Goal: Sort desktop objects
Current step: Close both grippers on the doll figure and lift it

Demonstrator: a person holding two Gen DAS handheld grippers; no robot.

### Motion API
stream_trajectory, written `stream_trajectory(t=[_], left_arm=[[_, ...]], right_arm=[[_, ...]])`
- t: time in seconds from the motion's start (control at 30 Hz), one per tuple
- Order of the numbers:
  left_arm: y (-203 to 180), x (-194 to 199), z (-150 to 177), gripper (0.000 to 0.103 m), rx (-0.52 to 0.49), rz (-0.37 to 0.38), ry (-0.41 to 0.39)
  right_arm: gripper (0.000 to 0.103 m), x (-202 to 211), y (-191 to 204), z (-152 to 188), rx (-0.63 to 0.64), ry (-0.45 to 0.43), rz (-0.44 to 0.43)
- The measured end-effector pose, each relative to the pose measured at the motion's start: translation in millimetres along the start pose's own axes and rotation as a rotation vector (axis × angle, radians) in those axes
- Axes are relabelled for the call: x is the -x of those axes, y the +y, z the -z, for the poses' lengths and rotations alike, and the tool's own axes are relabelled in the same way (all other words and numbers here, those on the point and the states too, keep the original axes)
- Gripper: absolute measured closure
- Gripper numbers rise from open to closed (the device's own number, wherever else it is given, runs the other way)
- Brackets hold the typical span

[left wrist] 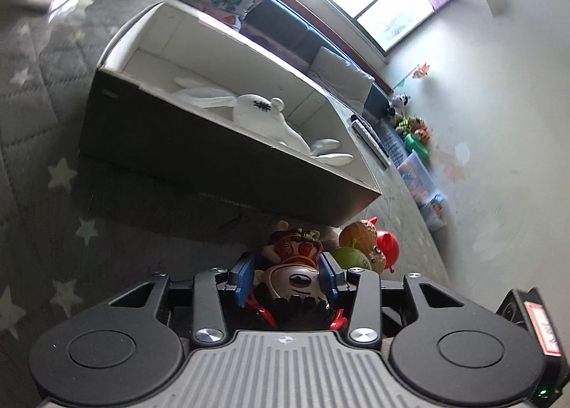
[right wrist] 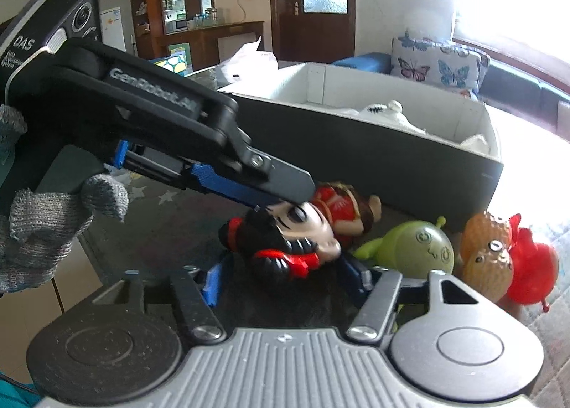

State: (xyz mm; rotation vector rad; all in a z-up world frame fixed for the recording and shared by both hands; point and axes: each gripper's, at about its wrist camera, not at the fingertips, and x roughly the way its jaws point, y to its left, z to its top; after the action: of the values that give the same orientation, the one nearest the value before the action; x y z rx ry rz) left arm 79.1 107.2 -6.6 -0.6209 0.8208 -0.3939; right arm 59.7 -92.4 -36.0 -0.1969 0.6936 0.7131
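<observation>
A doll [left wrist: 299, 279] with black hair, a pale face and a red outfit lies on the grey star-patterned mat, feet toward the box. My left gripper [left wrist: 286, 274] stands open, its blue pads on either side of the doll's head, with a sliver of gap on the left side. In the right wrist view the left gripper [right wrist: 285, 197] reaches in from the left over the doll [right wrist: 313, 226]. My right gripper [right wrist: 285, 276] is shut on the doll's head, one pad at the hair and the other at the chin.
A long dark box [left wrist: 213, 165] with white inner walls holds a white plush rabbit [left wrist: 263, 112]. Beside the doll lie a green toy [right wrist: 424, 247], an orange toy [right wrist: 488, 254] and a red toy [right wrist: 530, 265]. A grey-gloved hand [right wrist: 53, 222] holds the left gripper.
</observation>
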Motion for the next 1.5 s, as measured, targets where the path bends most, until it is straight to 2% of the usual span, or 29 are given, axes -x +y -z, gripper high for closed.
stream_trajectory(t=[0.23, 0.47, 0.7, 0.8, 0.9, 1.07, 1.27, 1.5], left_arm=[[9, -2, -1, 0.056, 0.043, 0.018, -0.004], [4, -3, -2, 0.057, 0.023, -0.003, 0.004], [6, 2, 2, 0.054, 0.02, -0.001, 0.004], [-1, 2, 3, 0.059, -0.003, -0.008, 0.001], [-8, 4, 4, 0.059, -0.03, -0.03, 0.002], [-10, 11, 4, 0.059, -0.03, -0.022, -0.002], [-30, 31, -6, 0.059, -0.065, 0.006, -0.062], [-59, 34, -44, 0.059, -0.122, 0.05, -0.135]], right_arm=[[0.04, 2, -3, -1, -0.022, -0.01, -0.024], [0.039, 1, -1, -3, -0.024, -0.012, -0.03], [0.044, 2, 1, -2, -0.033, -0.017, -0.033], [0.044, 1, 3, -3, -0.021, -0.012, -0.028], [0.044, 3, 5, -4, -0.025, -0.016, -0.034], [0.044, 8, 8, -6, -0.011, -0.023, -0.036], [0.044, 26, 7, -23, -0.004, -0.089, -0.035], [0.044, 37, -12, -59, 0.017, -0.186, 0.018]])
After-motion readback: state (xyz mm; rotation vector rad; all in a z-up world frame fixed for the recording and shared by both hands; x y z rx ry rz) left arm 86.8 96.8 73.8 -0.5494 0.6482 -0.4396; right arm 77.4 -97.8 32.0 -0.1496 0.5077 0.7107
